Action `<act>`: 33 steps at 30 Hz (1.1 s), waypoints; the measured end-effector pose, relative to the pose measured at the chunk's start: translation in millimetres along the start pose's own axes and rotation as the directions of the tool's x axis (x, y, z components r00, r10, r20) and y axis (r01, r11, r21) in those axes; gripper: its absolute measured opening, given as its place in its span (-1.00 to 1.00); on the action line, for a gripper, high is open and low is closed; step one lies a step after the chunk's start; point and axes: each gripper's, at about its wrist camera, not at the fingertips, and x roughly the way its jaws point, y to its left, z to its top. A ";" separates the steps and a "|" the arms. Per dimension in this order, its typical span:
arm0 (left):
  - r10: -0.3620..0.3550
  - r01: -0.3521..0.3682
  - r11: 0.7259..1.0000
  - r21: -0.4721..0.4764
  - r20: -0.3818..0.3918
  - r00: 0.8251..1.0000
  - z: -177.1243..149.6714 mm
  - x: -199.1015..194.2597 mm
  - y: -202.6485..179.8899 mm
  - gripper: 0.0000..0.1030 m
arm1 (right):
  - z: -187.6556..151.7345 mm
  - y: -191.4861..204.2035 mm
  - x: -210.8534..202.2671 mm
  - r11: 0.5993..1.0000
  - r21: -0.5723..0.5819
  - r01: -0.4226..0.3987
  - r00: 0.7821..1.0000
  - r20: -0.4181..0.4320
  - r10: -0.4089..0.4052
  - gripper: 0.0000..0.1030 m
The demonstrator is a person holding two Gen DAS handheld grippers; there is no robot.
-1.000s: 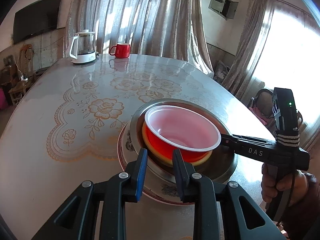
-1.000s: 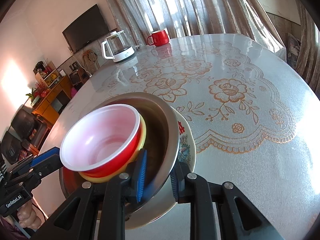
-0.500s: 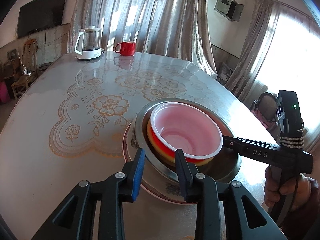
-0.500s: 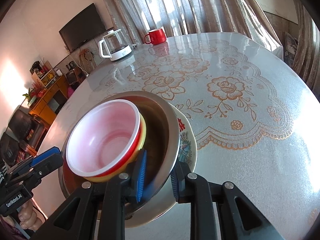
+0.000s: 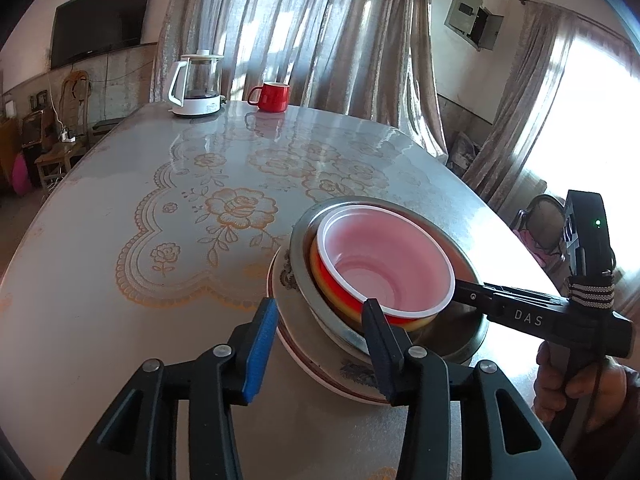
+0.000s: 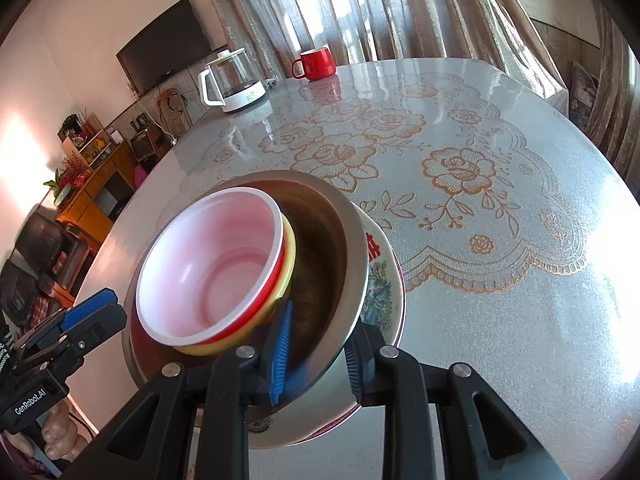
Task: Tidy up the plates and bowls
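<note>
Bowls (image 6: pixel 208 276), nested red in yellow in steel, sat on a plate (image 6: pixel 384 280) on the table (image 6: pixel 500 260). Left gripper (image 5: pixel 320 320) was opening, empty; right gripper (image 6: pixel 316 344) clamped the steel rim, loosening.

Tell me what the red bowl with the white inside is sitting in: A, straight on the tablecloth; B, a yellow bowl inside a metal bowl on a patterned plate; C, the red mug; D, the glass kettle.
B: the red bowl nests in a yellow bowl, which sits in the metal bowl on the patterned plate.
</note>
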 end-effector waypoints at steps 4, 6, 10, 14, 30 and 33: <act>0.014 -0.014 1.000 -0.021 0.002 1.000 -1.9 -3.2 3.8 -0.04 | -1.9 -1.8 -2.1 1.000 0.009 0.003 1.000 -0.003 -0.003 -0.49; 0.025 -0.025 0.999 -0.032 0.004 1.000 -3.0 -5.2 5.1 -0.01 | -3.4 -1.5 -3.4 1.000 0.011 0.003 1.000 -0.003 -0.003 -0.49; 0.083 -0.082 0.995 -0.057 0.011 0.997 -6.8 -11.0 6.1 0.08 | -6.2 0.4 -5.9 1.000 0.011 0.004 1.000 -0.002 -0.004 -0.43; 0.145 -0.143 0.986 -0.081 0.024 0.989 -10.5 -17.6 7.7 0.22 | -8.3 1.2 -9.2 1.000 0.012 0.007 1.000 0.006 -0.007 -0.41; 0.301 -0.287 0.949 -0.132 0.101 0.948 -27.1 -38.1 -12.8 0.99 | -32.4 19.5 -55.8 0.993 -0.026 0.116 0.972 0.209 -0.108 -0.26; 0.313 -0.301 0.947 -0.115 0.105 0.944 -29.1 -37.7 -20.7 0.99 | -38.3 28.2 -52.5 0.988 -0.053 0.144 0.968 0.214 -0.130 -0.26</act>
